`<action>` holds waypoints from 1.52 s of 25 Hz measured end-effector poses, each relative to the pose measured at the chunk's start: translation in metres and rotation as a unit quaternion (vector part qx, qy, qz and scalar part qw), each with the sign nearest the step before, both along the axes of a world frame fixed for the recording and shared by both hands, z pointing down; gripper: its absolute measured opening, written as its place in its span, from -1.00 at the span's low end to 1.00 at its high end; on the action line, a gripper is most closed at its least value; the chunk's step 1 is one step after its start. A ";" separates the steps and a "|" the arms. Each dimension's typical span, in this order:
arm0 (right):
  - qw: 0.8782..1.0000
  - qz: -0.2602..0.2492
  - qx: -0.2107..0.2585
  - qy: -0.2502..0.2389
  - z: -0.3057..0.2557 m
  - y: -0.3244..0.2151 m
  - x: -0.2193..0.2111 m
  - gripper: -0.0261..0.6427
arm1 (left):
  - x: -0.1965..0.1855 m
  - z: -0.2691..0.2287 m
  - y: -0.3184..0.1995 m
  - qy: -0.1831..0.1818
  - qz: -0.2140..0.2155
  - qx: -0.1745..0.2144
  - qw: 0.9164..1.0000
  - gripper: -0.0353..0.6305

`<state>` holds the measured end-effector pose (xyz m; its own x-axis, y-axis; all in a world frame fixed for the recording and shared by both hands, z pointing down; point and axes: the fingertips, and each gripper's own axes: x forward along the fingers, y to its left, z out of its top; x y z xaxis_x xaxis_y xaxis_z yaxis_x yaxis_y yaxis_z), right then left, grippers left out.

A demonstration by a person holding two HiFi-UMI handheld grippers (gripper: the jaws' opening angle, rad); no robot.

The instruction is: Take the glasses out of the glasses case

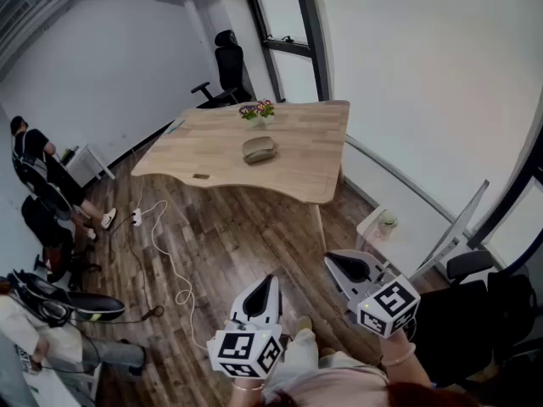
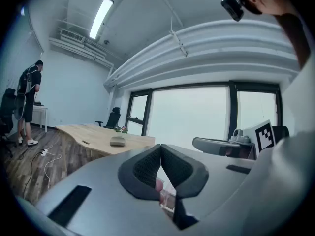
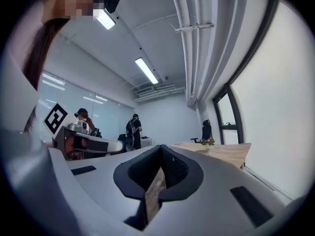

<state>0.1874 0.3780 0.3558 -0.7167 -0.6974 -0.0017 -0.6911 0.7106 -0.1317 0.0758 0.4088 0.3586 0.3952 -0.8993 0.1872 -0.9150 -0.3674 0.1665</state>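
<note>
No legible text, brand, number or sign in any view. Only print is the black-and-white square markers: on the left gripper [image 1: 270,281], they sit on the left marker cube [image 1: 246,352] at its rear end, behind the jaws. Same on the right gripper [image 1: 333,259], right marker cube [image 1: 389,305]. Coded blocks only, no letters or digits.
</note>
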 end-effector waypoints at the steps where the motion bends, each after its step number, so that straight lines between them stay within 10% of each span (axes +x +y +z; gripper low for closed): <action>1: 1.000 0.001 0.004 -0.004 -0.001 -0.001 0.000 -0.92 | 0.000 0.000 0.000 0.000 0.001 0.000 1.000 -0.89; 38: 0.999 0.030 0.021 0.001 0.025 -0.150 -0.077 -0.92 | -0.077 0.035 -0.151 0.033 0.022 -0.006 0.999 -0.89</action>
